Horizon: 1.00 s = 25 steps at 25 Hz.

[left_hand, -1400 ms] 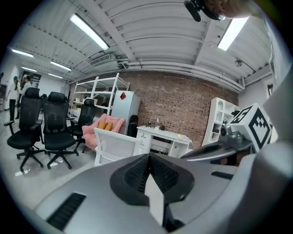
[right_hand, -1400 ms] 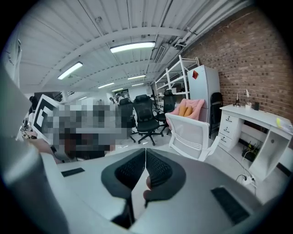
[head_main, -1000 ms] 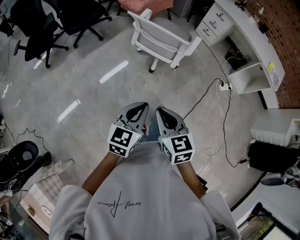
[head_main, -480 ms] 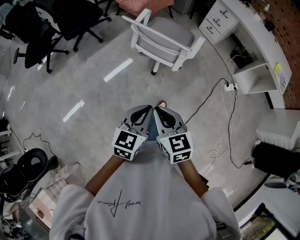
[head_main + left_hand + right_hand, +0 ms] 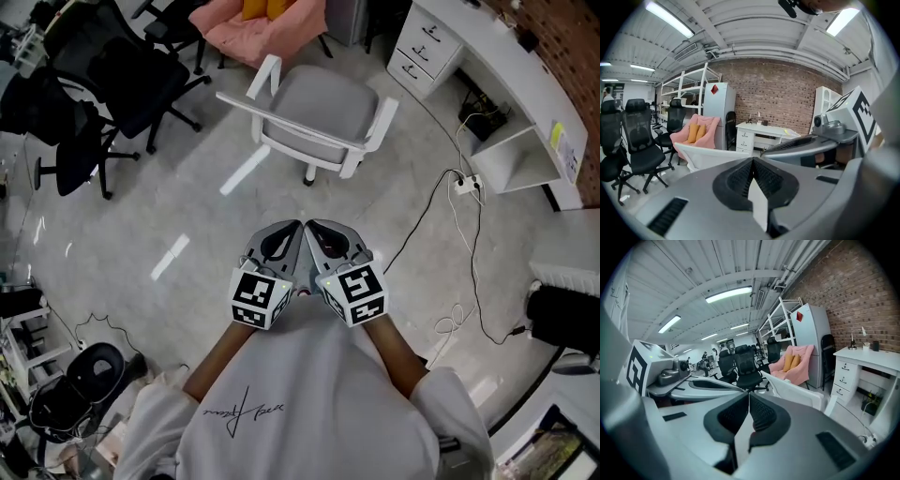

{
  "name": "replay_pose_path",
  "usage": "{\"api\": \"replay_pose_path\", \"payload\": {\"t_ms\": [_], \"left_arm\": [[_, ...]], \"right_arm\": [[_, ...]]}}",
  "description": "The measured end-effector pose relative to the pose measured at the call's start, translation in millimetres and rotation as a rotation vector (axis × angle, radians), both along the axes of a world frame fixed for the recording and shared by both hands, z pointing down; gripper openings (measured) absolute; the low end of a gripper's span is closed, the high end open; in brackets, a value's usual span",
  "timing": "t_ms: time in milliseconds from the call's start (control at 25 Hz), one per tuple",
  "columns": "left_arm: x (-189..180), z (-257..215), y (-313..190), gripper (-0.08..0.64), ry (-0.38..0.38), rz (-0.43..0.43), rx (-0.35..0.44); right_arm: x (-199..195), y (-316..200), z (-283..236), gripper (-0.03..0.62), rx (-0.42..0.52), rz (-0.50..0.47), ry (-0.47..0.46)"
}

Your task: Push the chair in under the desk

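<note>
A white chair [image 5: 319, 112] with a grey seat stands on the floor away from the white desk [image 5: 497, 66] at the right, its backrest toward me. My left gripper [image 5: 294, 228] and right gripper [image 5: 312, 228] are held side by side in front of me, short of the chair, both shut and empty. In the left gripper view the left gripper [image 5: 753, 162] has its jaws together, with the chair's backrest [image 5: 705, 157] and the desk [image 5: 761, 130] beyond. The right gripper [image 5: 749, 398] shows the chair [image 5: 797, 391] ahead and the desk [image 5: 869, 357] at the right.
Black office chairs [image 5: 112, 75] stand at the left. A pink armchair [image 5: 262, 23] with orange cushions is behind the white chair. A drawer unit [image 5: 427, 47] sits under the desk. A power strip [image 5: 466, 184] and cables [image 5: 469, 272] lie on the floor at the right.
Both grippers and the person have moved forward toward the white chair, which now sits lower and fuller in the head view. The jaws stayed shut.
</note>
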<state>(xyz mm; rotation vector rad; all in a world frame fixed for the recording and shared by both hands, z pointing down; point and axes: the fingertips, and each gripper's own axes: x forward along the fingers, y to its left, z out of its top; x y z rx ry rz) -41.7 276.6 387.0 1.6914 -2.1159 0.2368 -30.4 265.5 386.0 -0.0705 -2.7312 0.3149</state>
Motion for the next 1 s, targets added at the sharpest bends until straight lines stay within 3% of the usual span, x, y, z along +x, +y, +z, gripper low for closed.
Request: {"api": "replay_pose_path", "payload": {"t_ms": [480, 720, 1000], "left_arm": [[-44, 1, -70, 0.005, -0.001, -0.019, -0.006], [-58, -6, -88, 0.005, 0.009, 0.031, 0.038], [-88, 14, -97, 0.005, 0.058, 0.081, 0.011]], "right_arm": [[-43, -68, -1, 0.029, -0.014, -0.022, -0.021], [-56, -86, 1, 0.029, -0.036, 0.019, -0.009], [-86, -99, 13, 0.029, -0.036, 0.024, 0.038]]}}
